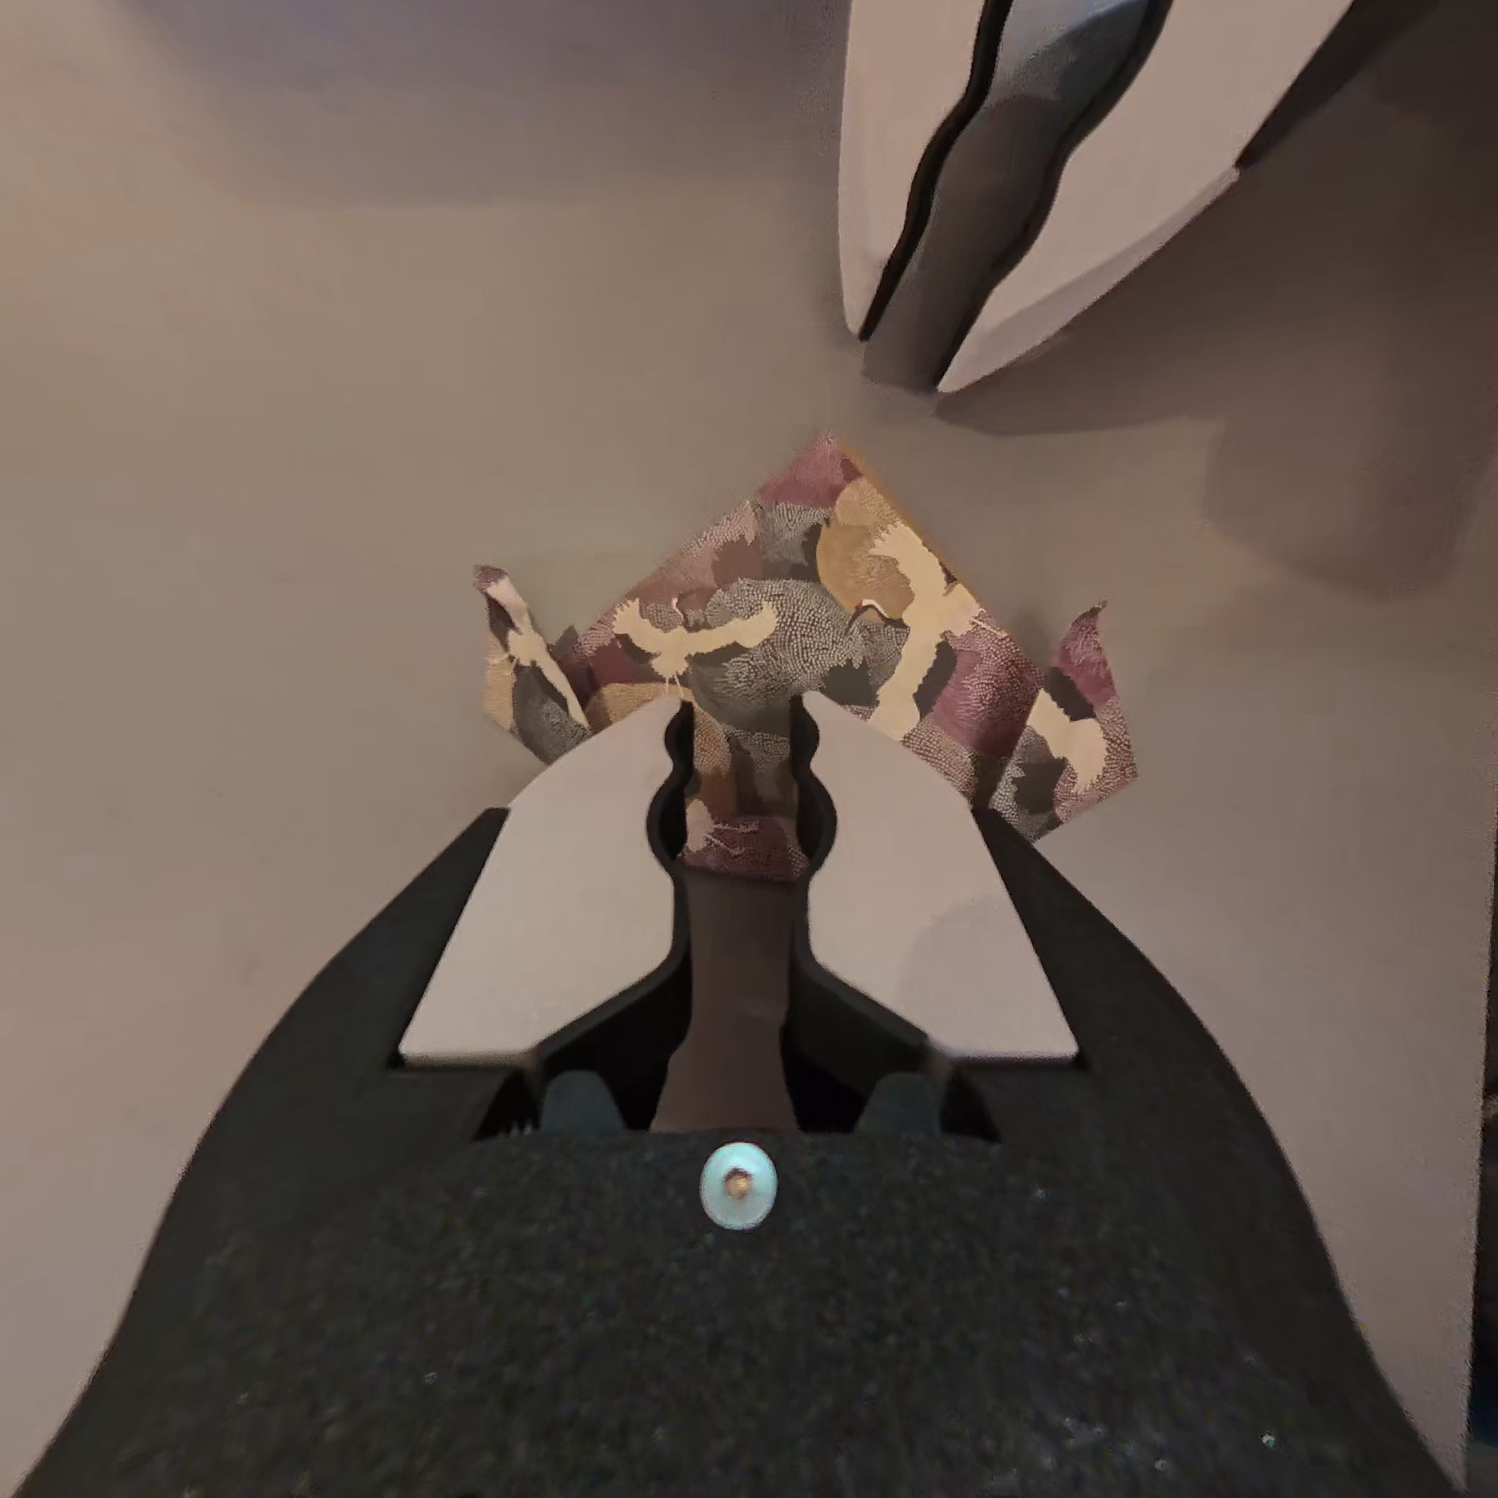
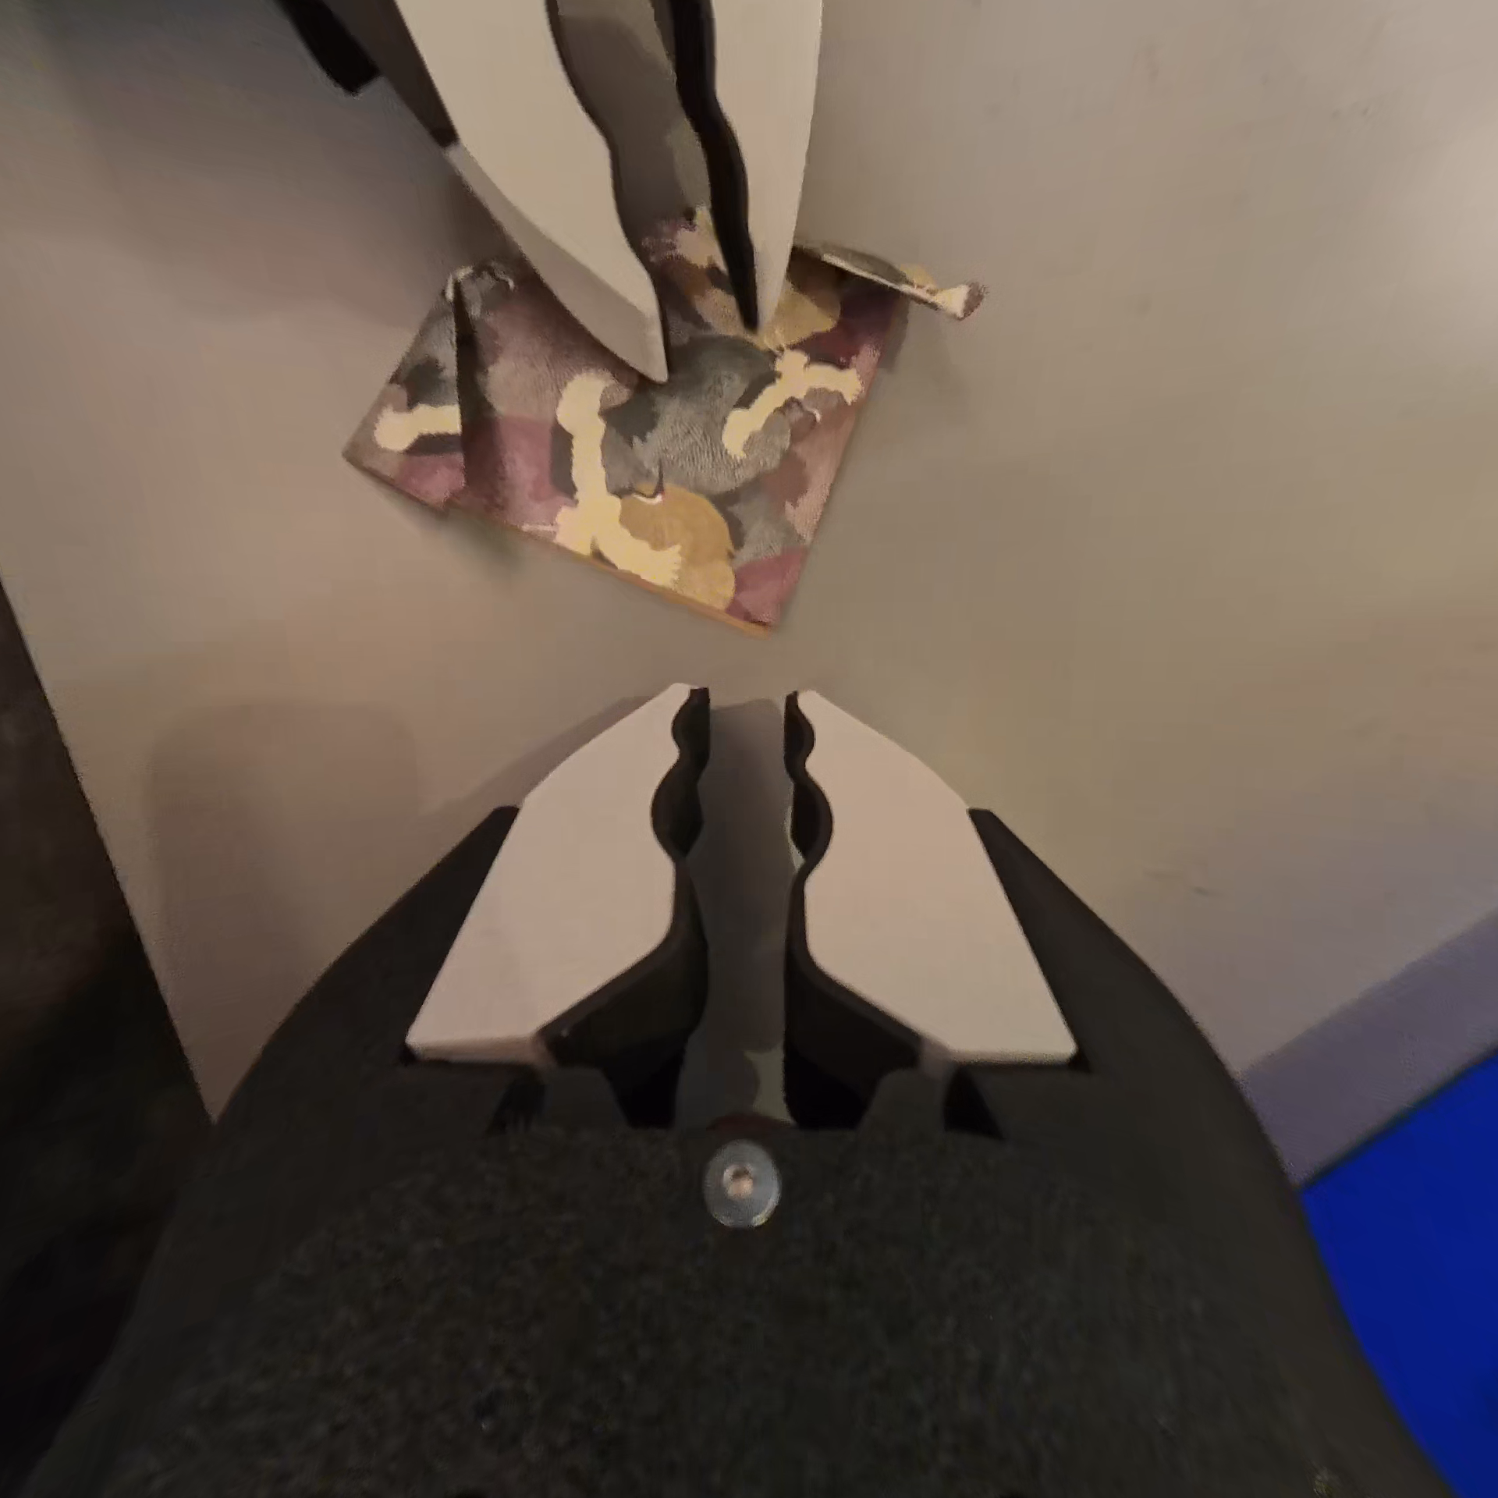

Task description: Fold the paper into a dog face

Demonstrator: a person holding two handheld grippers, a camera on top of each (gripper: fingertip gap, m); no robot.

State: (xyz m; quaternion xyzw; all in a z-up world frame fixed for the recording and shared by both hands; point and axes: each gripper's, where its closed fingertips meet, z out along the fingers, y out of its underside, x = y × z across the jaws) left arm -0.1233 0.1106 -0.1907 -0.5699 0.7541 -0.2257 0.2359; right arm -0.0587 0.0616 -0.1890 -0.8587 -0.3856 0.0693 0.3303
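Note:
The folded paper (image 1: 811, 616), patterned in purple, grey and gold with pale birds, lies flat on the grey table (image 1: 243, 405) as a triangle pointing away from the left camera. Its two side flaps are folded over and stand up a little, one on the left (image 1: 519, 648) and one on the right (image 1: 1078, 713). My left gripper (image 1: 742, 709) is open by a small gap, with its tips down on the paper's near middle. In the right wrist view the paper (image 2: 648, 470) lies ahead with the left gripper (image 2: 705, 348) resting on it. My right gripper (image 2: 746, 693) is slightly open and empty, just short of the paper's pointed corner; it also shows in the left wrist view (image 1: 904, 361).
Bare grey table (image 2: 1135, 486) surrounds the paper. The table edge runs along the lower right of the right wrist view, with a blue surface (image 2: 1418, 1256) beyond it. A dark area (image 2: 49, 892) lies past the table's left edge. The tips of one gripper are about 9 cm away from the tips of the other.

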